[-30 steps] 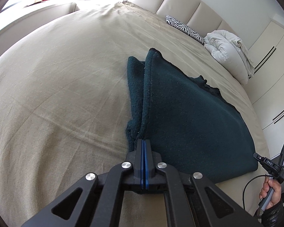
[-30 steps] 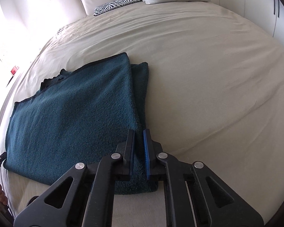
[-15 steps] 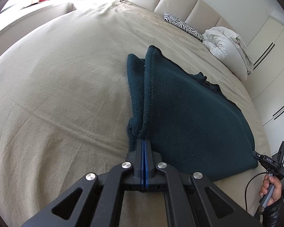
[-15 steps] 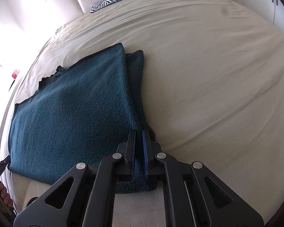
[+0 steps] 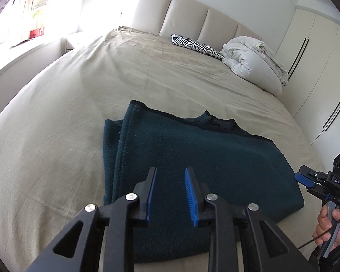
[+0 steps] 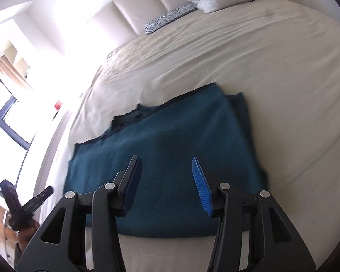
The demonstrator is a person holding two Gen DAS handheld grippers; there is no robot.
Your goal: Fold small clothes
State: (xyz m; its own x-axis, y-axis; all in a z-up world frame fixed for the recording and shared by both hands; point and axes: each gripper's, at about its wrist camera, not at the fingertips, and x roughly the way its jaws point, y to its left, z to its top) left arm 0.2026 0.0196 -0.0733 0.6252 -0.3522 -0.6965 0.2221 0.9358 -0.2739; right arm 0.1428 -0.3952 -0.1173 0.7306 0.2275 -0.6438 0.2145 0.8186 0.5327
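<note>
A dark teal fleece garment point(image 5: 204, 158) lies folded flat on the beige bed point(image 5: 79, 104), its collar at the far edge. It also shows in the right wrist view point(image 6: 176, 140). My left gripper point(image 5: 170, 181) is open and empty, held above the garment's near edge. My right gripper point(image 6: 167, 172) is open and empty, also above the near part of the garment. The right gripper also shows at the right edge of the left wrist view point(image 5: 315, 183). The left gripper shows at the left edge of the right wrist view point(image 6: 27, 206).
A zebra-print pillow point(image 5: 196, 46) and a bundled white duvet point(image 5: 253, 64) lie by the padded headboard point(image 5: 192, 22). White wardrobe doors point(image 5: 317, 72) stand to the right. A window ledge point(image 5: 22, 45) runs along the left.
Both grippers let go of the garment's near corners, opened and lifted back. The garment now lies flat on the bed.
</note>
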